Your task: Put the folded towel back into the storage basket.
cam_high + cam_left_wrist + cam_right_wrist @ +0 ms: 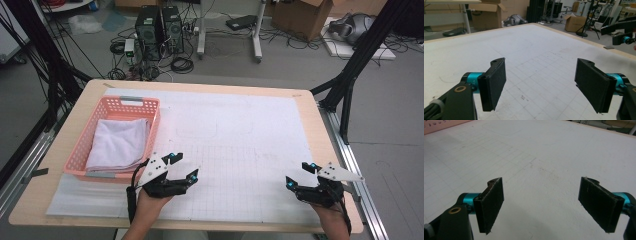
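- I take the pink basket [120,105] as my landmark; it sits on the left part of the table [310,107], its long axis running from the near edge away toward the far edge, slightly slanted
- Inside the basket lies a folded white cloth [119,144], flat, its longer side following the basket's long axis, filling the nearer part of it
- My left gripper [181,167] hovers just right of the basket's near right corner, near it but apart; its jaws stand wide open with nothing between them, pointing away and to the right
- In the left gripper view the left gripper [540,83] shows both black pads spread well apart over the white gridded sheet [536,50], gripping nothing
- My right gripper [300,175] is well apart from the basket, over by the table's near right corner, jaws wide open and empty, pointing left toward the basket side
- In the right gripper view the right gripper [540,203] looks across bare sheet, with a pink strip of the basket [441,125] at the top left corner
- I cannot tell whether either gripper touches the sheet
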`<action>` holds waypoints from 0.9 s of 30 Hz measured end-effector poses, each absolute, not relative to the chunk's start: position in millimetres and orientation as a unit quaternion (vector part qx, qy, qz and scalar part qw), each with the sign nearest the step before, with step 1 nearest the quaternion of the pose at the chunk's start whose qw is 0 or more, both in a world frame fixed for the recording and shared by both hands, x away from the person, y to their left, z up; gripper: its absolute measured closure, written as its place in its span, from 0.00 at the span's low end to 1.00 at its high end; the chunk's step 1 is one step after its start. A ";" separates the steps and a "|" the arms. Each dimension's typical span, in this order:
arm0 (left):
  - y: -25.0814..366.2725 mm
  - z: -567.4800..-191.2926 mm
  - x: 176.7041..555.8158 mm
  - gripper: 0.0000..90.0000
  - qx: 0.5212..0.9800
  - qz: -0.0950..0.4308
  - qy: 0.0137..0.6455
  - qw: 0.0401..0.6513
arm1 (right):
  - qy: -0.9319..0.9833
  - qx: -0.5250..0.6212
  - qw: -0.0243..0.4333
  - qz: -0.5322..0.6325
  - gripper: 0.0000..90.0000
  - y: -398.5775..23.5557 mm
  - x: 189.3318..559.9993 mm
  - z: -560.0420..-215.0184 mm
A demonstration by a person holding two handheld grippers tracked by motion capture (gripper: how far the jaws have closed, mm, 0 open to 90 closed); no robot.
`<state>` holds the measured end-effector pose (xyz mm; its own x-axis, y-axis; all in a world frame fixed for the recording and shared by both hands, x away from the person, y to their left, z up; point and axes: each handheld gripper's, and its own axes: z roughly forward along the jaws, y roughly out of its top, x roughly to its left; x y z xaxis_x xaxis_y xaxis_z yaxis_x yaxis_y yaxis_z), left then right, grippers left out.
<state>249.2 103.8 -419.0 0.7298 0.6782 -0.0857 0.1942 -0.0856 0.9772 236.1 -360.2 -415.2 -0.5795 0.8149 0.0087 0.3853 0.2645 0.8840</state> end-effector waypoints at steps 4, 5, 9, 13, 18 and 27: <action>106.3 -420.0 249.9 0.28 0.707 0.202 0.312 0.601 | 0.764 0.388 0.232 0.461 0.22 -356.8 238.6 -415.4; 106.3 -420.3 250.4 0.28 0.708 0.200 0.312 0.601 | 0.764 0.389 0.231 0.460 0.22 -356.7 238.7 -415.8; 104.8 -422.4 251.0 0.28 0.711 0.199 0.313 0.598 | 0.763 0.390 0.231 0.460 0.22 -356.3 238.4 -415.3; 104.3 -422.9 250.3 0.28 0.712 0.201 0.312 0.596 | 0.764 0.390 0.231 0.460 0.22 -355.5 237.9 -414.9; 103.7 -423.5 251.7 0.28 0.716 0.200 0.314 0.591 | 0.762 0.390 0.231 0.462 0.22 -355.2 236.7 -414.7; 104.7 -423.8 252.6 0.28 0.716 0.201 0.318 0.589 | 0.761 0.394 0.229 0.461 0.22 -356.3 237.0 -415.6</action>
